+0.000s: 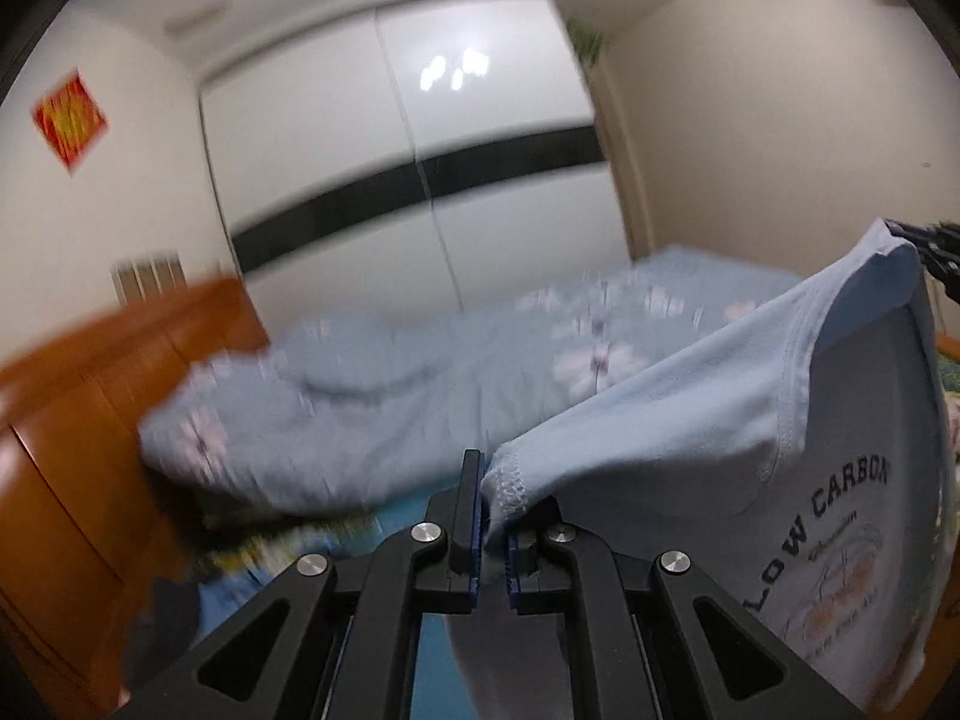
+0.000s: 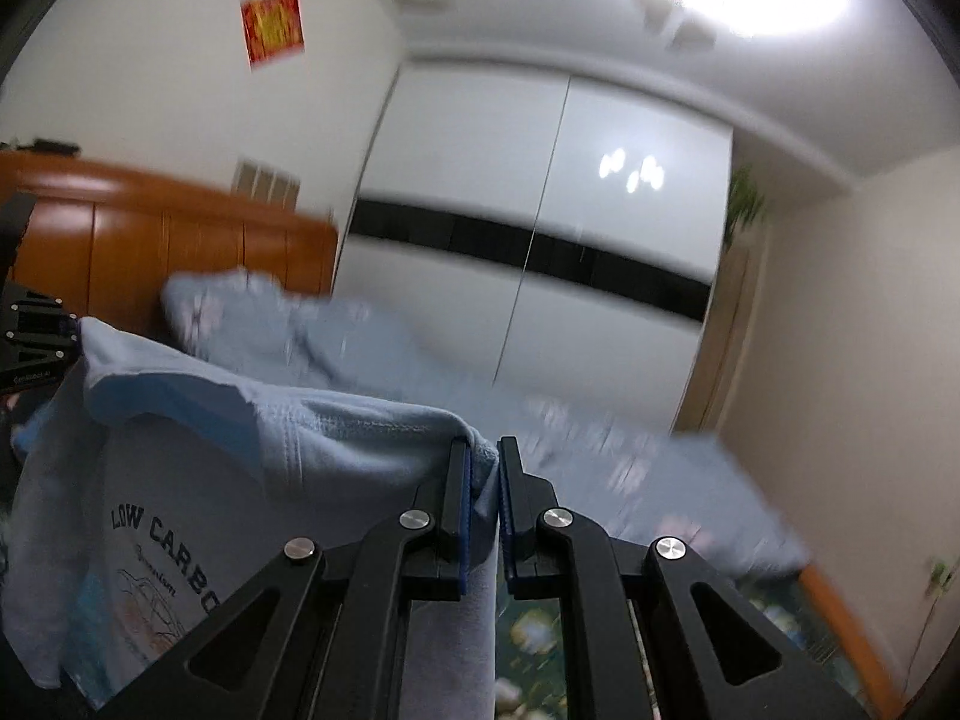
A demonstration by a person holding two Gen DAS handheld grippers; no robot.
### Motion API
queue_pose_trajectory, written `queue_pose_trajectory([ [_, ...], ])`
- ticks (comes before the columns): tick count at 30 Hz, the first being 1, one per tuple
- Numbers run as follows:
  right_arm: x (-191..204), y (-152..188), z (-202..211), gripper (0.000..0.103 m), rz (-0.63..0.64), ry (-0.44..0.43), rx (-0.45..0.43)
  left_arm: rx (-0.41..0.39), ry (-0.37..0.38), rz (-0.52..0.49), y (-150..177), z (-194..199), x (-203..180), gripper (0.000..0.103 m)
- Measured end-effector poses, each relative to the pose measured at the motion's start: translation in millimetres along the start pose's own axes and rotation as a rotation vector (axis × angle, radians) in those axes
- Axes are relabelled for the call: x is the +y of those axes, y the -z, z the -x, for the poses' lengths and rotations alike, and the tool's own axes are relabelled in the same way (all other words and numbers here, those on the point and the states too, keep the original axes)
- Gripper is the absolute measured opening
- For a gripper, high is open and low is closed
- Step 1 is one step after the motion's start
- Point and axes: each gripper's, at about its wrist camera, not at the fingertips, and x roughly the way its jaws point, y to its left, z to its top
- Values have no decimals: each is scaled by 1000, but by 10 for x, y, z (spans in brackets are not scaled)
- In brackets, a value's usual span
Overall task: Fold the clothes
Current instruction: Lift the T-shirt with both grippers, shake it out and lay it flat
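A light blue T-shirt (image 1: 720, 414) with "LOW CARBON" printed on it hangs in the air between both grippers, above the bed. My left gripper (image 1: 493, 483) is shut on one stitched edge of the shirt. In the right wrist view my right gripper (image 2: 483, 465) is shut on another bunched edge of the same T-shirt (image 2: 180, 480), whose printed front hangs down at the left. The right gripper's black tip (image 1: 927, 246) shows at the far right of the left wrist view. The left gripper's black body (image 2: 36, 330) shows at the left edge of the right wrist view.
A bed with a pale blue flowered quilt (image 1: 372, 396) lies below and ahead. A wooden headboard (image 1: 78, 420) stands at the left. A white wardrobe with a black band (image 1: 420, 180) fills the far wall. A patterned sheet (image 2: 540, 630) shows under the right gripper.
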Motion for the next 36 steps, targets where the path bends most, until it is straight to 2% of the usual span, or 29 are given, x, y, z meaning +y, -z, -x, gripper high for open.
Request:
queue_pose_trajectory([
  [4, 93, 397, -845, 8, -22, -29, 159, 156, 14, 58, 361, -964, 30, 7],
  [8, 163, 641, -1590, 8, -42, -33, 271, 260, 19, 71, 632, -1688, -44, 7],
  [12, 120, 864, -2156, 8, -65, -9, 351, 309, 23, 93, 723, -2159, -107, 7],
  [16, 53, 1007, -2570, 8, -82, 19, 399, 321, 9, 70, 666, -2582, -85, 7],
  [19, 32, 1165, -2919, 8, -116, 20, 460, 340, 14, 94, 649, -2846, -18, 7],
  [23, 51, 1446, -3375, 8, -155, 11, 555, 421, 31, 148, 869, -3309, 38, 7],
  [28, 129, 1814, -3781, 8, -173, 13, 665, 494, 85, 203, 1126, -3694, 46, 8],
  [32, 124, 1966, -3992, 8, -198, 13, 736, 558, 193, 327, 1267, -3935, 134, 9],
  [34, 118, 2026, -4092, 9, -218, 4, 764, 581, 257, 424, 1325, -4023, 216, 14],
  [35, 118, 2053, -4141, 9, -226, 0, 776, 576, 291, 507, 1350, -4047, 284, 19],
  [36, 118, 2079, -4179, 9, -231, 1, 791, 572, 301, 546, 1358, -4061, 310, 23],
])
